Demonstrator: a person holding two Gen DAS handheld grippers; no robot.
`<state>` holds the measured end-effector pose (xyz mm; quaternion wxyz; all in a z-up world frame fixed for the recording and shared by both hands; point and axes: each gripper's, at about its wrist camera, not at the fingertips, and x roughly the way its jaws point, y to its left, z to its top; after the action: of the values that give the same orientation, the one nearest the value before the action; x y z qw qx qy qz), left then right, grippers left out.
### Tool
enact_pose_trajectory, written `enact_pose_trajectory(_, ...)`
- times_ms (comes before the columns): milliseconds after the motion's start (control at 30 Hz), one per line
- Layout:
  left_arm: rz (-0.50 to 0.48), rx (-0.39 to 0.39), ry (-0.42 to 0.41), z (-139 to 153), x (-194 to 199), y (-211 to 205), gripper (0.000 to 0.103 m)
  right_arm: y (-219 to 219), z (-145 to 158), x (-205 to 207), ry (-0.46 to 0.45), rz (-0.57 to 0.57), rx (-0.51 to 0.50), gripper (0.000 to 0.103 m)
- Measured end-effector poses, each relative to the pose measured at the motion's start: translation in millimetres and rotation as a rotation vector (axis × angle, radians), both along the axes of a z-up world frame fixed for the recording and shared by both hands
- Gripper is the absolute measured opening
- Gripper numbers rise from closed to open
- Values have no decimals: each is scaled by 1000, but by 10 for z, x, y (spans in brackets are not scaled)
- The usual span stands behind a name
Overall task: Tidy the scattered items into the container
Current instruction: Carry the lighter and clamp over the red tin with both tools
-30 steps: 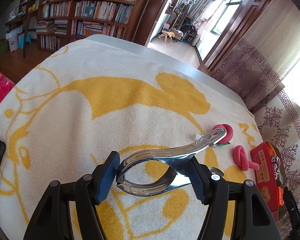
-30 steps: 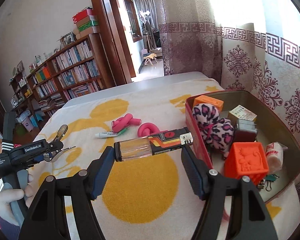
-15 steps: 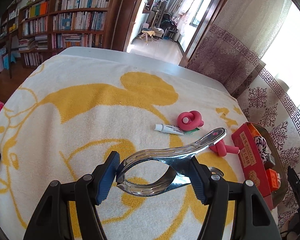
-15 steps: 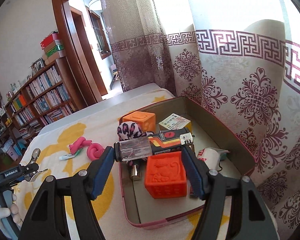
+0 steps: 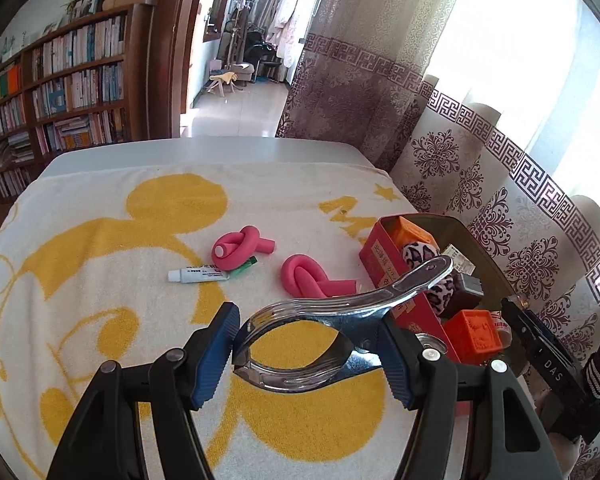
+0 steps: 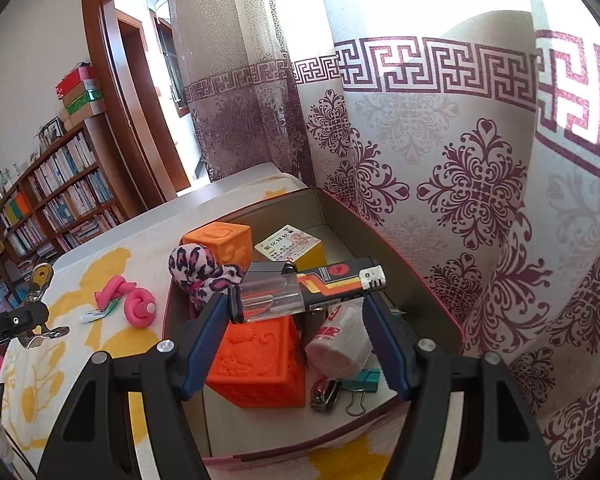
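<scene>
The red tin (image 6: pixel 412 280) sits at the towel's (image 5: pixel 100 240) right edge, by the curtain. Over its inside, above the orange block (image 6: pixel 260 360), the right gripper (image 6: pixel 300 312) clamps a lighter (image 6: pixel 308 290) crosswise. The left gripper (image 5: pixel 308 344) pinches a steel spring clamp (image 5: pixel 340 312), its handle pointing to two o'clock at the tin. Two pink foam curlers (image 5: pixel 240 246) and a white tube (image 5: pixel 198 275) lie at the clamp's eleven o'clock.
</scene>
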<state>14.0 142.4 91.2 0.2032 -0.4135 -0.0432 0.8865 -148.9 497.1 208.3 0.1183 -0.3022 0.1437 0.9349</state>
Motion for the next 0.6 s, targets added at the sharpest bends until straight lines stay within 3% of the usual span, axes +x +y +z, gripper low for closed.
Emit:
enact_pose_trajectory(300, -77, -33, 9, 39, 87, 440, 68, 156, 20, 71, 32, -21, -36, 78)
enact_pose_trajectory(600, -160, -30, 25, 140, 89, 915, 68, 159, 45, 214, 69, -43, 17, 78)
